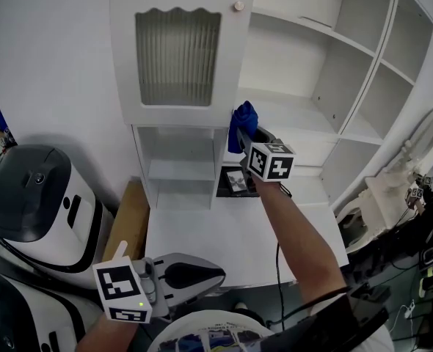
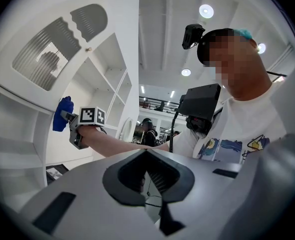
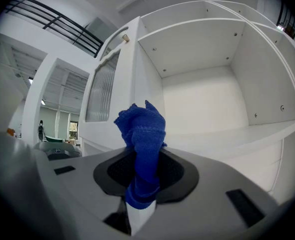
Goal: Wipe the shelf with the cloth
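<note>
A crumpled blue cloth [image 1: 243, 122] is pinched in my right gripper [image 1: 244, 136], which is raised in front of the white shelf unit, at the edge of the open middle shelf [image 1: 297, 119]. In the right gripper view the cloth [image 3: 142, 131] stands bunched up out of the jaws of the right gripper [image 3: 143, 159], and the shelf board [image 3: 237, 134] lies just beyond, apart from the cloth. My left gripper [image 1: 218, 276] hangs low near my body, shut and with nothing in it. In the left gripper view the left gripper [image 2: 147, 153] points at the person, and the cloth [image 2: 62, 115] shows far off.
A cabinet door with ribbed glass [image 1: 178, 53] stands left of the open shelves. Below is a white tabletop [image 1: 224, 237] bearing a small framed picture [image 1: 237, 180]. A black-and-white machine [image 1: 37, 204] and a cardboard piece [image 1: 128, 222] stand at left; white clutter [image 1: 396, 178] at right.
</note>
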Motion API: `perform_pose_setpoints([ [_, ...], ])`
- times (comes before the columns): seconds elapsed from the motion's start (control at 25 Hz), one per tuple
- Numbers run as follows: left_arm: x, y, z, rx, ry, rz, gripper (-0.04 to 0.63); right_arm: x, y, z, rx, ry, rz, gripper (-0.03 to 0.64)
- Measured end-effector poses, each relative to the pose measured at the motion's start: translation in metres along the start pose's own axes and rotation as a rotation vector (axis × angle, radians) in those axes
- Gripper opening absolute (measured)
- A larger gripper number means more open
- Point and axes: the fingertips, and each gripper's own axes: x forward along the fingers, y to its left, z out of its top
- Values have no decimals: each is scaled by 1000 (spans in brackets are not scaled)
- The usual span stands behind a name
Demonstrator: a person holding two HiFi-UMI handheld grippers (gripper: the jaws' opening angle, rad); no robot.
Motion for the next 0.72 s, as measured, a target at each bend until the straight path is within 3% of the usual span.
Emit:
perform_pose_setpoints([
  [0.4,-9,1,-3,-11,-10,-20,13,-5,2,12,26,28,35,110],
  [0.72,22,10,8,14,-12,-43,13,-8,-38,93,-53,3,66,110],
])
